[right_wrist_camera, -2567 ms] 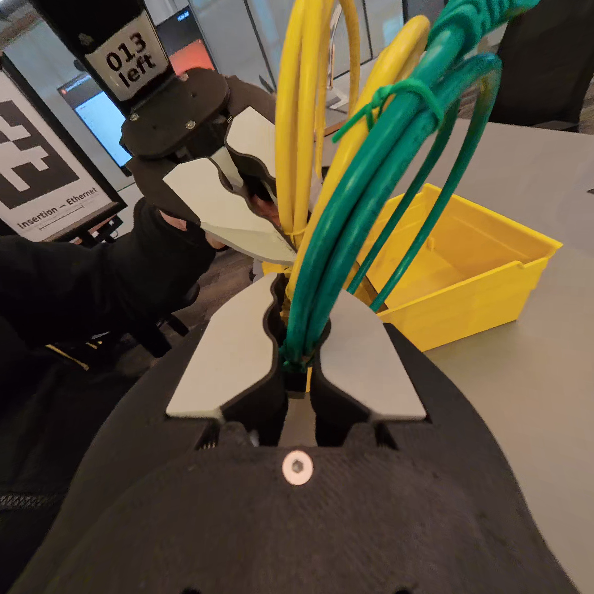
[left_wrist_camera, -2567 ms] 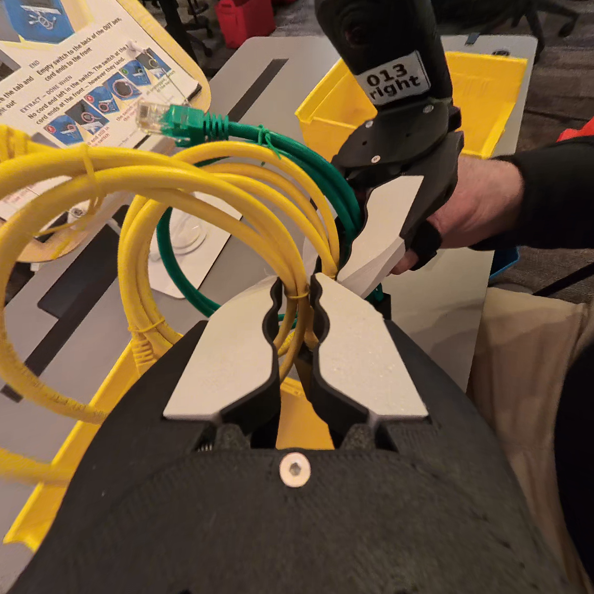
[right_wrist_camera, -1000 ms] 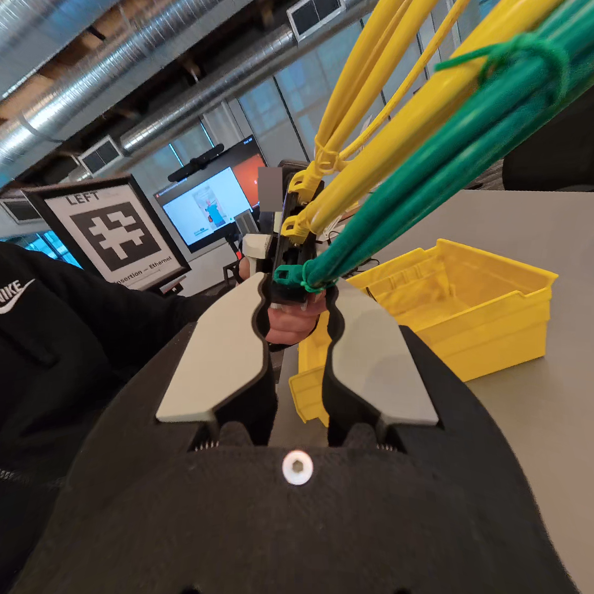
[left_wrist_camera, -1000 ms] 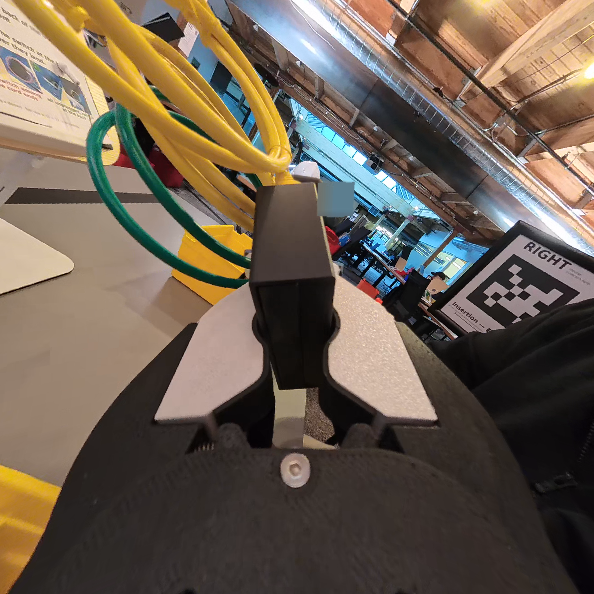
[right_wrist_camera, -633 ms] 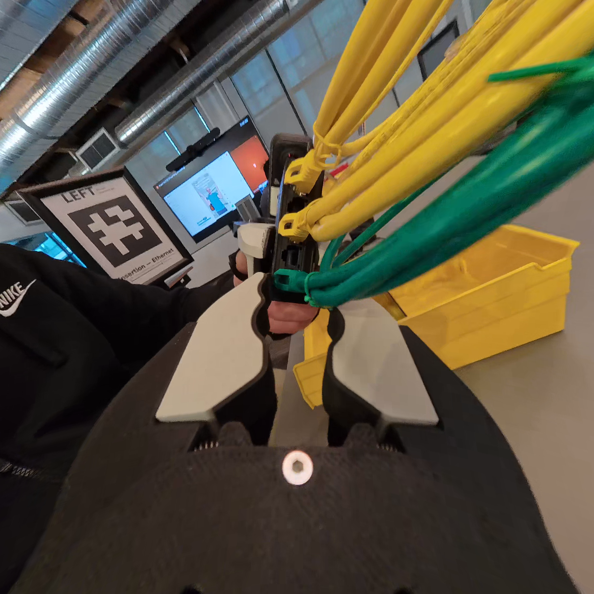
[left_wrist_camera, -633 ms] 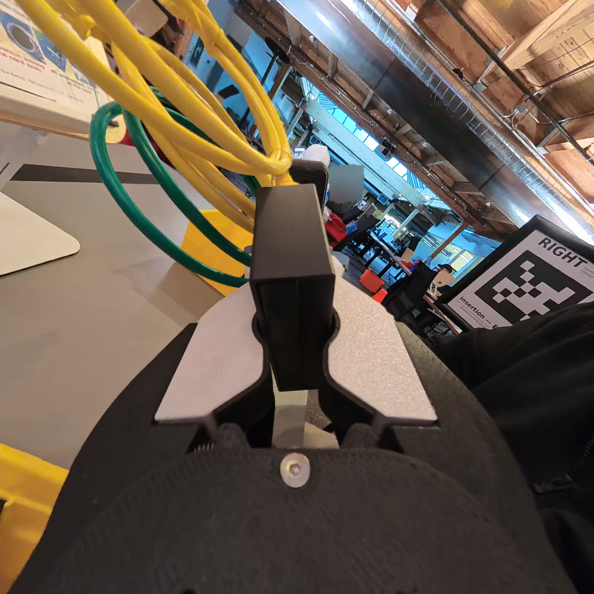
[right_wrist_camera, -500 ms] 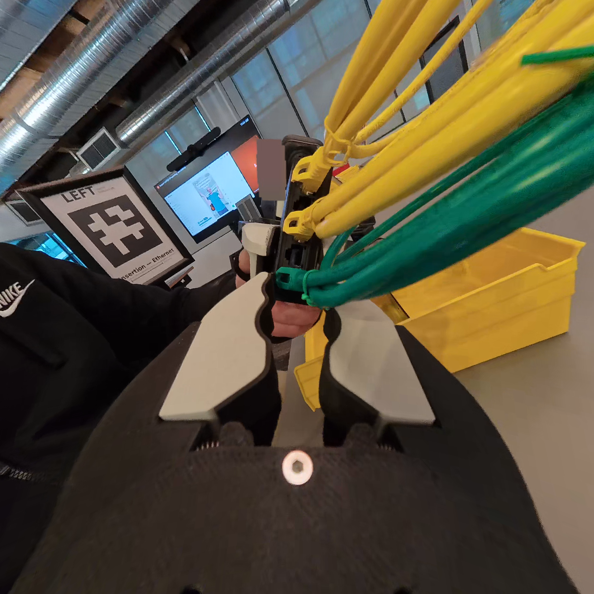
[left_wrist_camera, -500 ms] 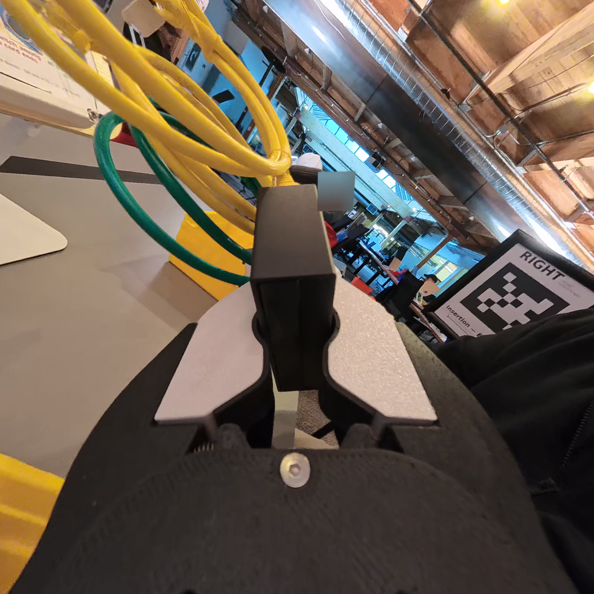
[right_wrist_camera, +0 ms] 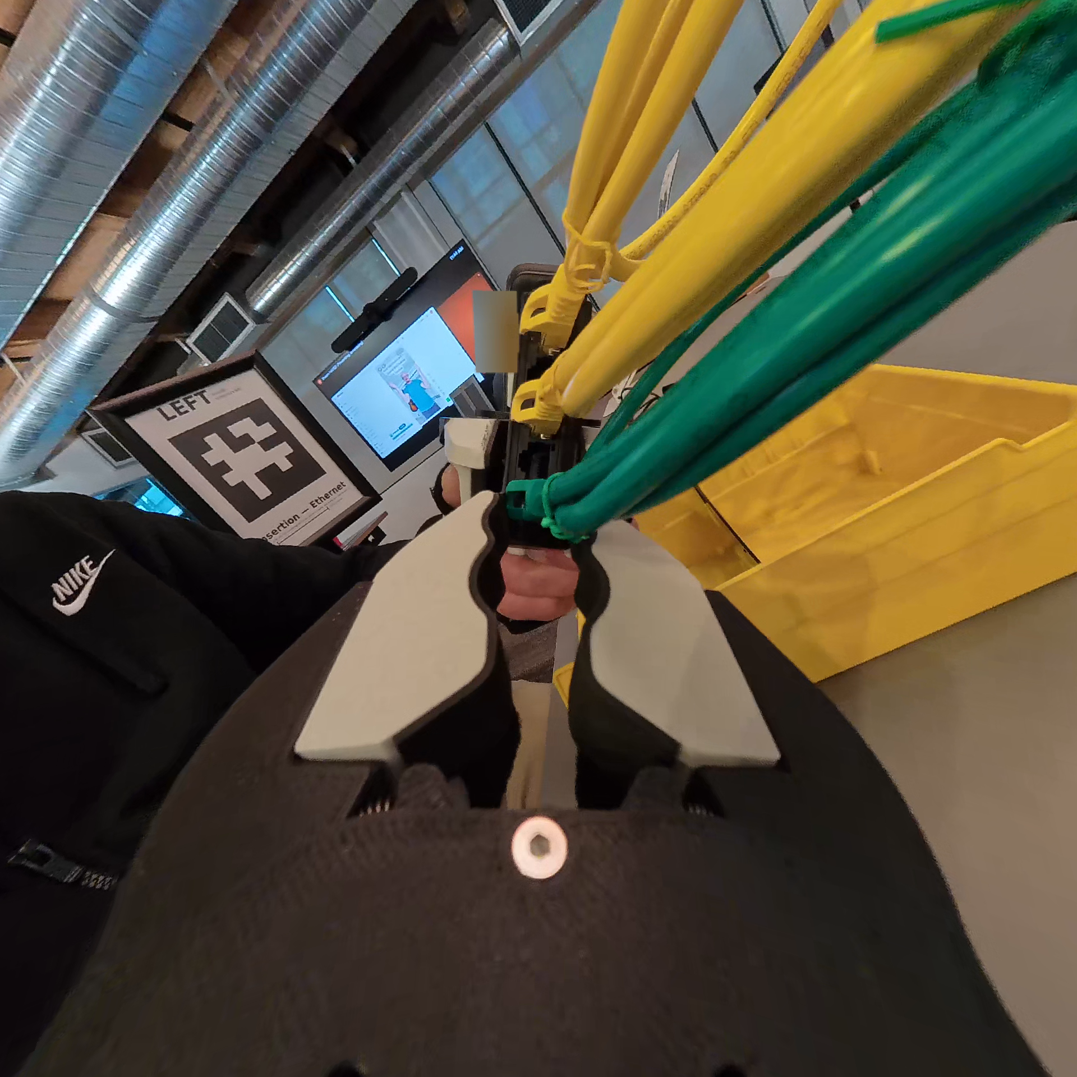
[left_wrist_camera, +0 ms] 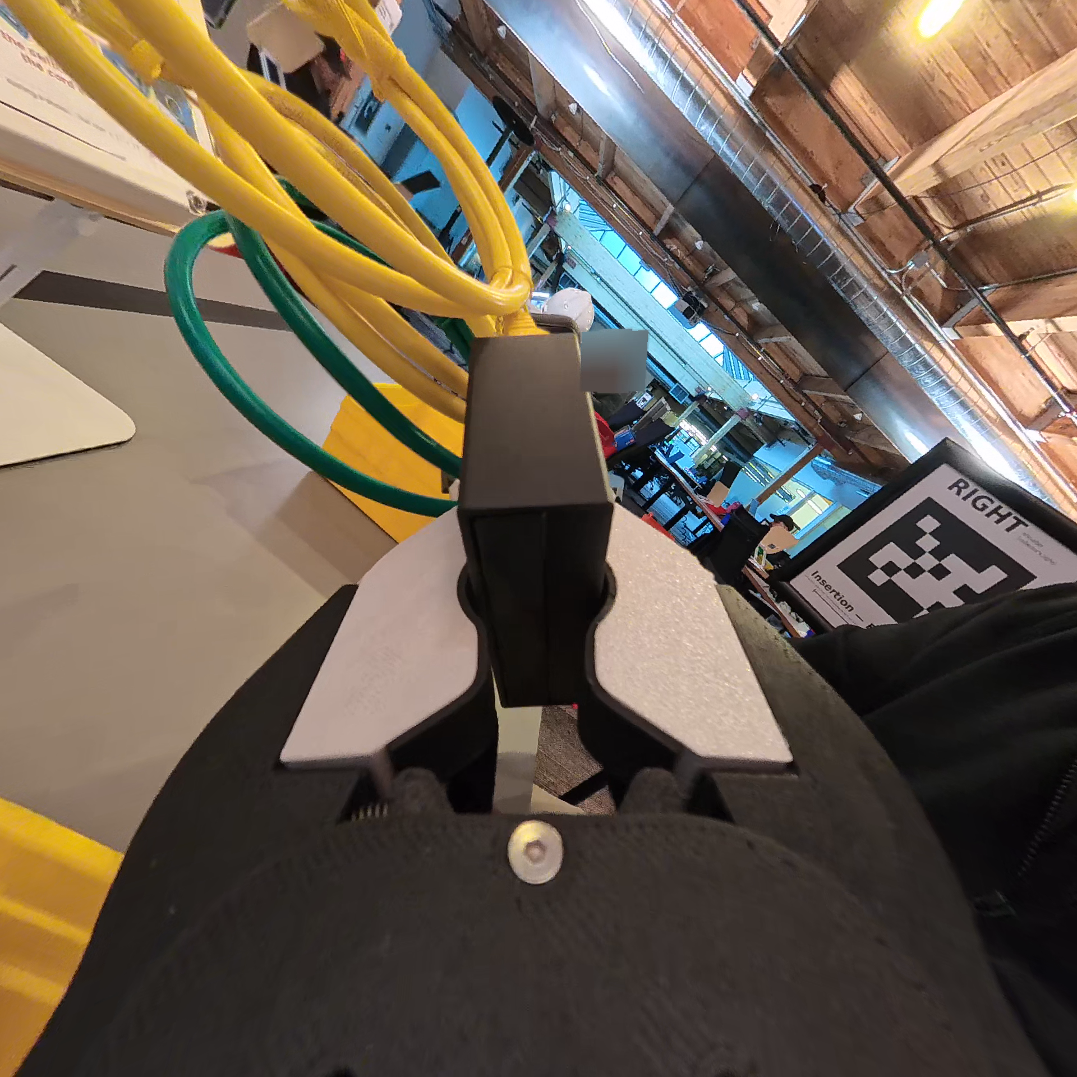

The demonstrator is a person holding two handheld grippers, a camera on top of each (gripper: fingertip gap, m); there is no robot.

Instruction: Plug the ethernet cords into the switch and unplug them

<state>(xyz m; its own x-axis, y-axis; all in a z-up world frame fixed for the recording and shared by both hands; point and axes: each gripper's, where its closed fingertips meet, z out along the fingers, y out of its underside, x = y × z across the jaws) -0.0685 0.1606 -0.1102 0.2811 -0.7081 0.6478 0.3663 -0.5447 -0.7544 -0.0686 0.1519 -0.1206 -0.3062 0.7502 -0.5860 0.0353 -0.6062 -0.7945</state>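
Note:
My left gripper point(left_wrist_camera: 533, 524) is shut on a black switch point(left_wrist_camera: 530, 437) and holds it upright above the grey table point(left_wrist_camera: 145, 553). In the right wrist view the switch point(right_wrist_camera: 545, 460) faces me with its ports. Two yellow cords point(right_wrist_camera: 670, 262) sit plugged in its upper ports, and a green cord point(right_wrist_camera: 816, 326) has its plug point(right_wrist_camera: 520, 501) in a lower port. My right gripper point(right_wrist_camera: 542, 518) is closed around the green cord just behind that plug. The yellow cords point(left_wrist_camera: 349, 233) and green cord point(left_wrist_camera: 245, 384) loop up and to the left in the left wrist view.
A yellow bin point(right_wrist_camera: 874, 524) stands on the table behind the cords; another yellow bin edge point(left_wrist_camera: 35, 903) shows at lower left. An instruction board point(left_wrist_camera: 58, 134) on a white base point(left_wrist_camera: 46, 408) stands at left. Marker signs point(left_wrist_camera: 944, 565) point(right_wrist_camera: 245, 449) and a person's black sleeve point(right_wrist_camera: 145, 641) are near. Only a small space, under 4 cm, lies between the two pairs of fingers.
Both grippers let go of the cord coils; the left took hold of the switch and raised it. The right gripper's jaws have narrowed around the green cord at its plug.

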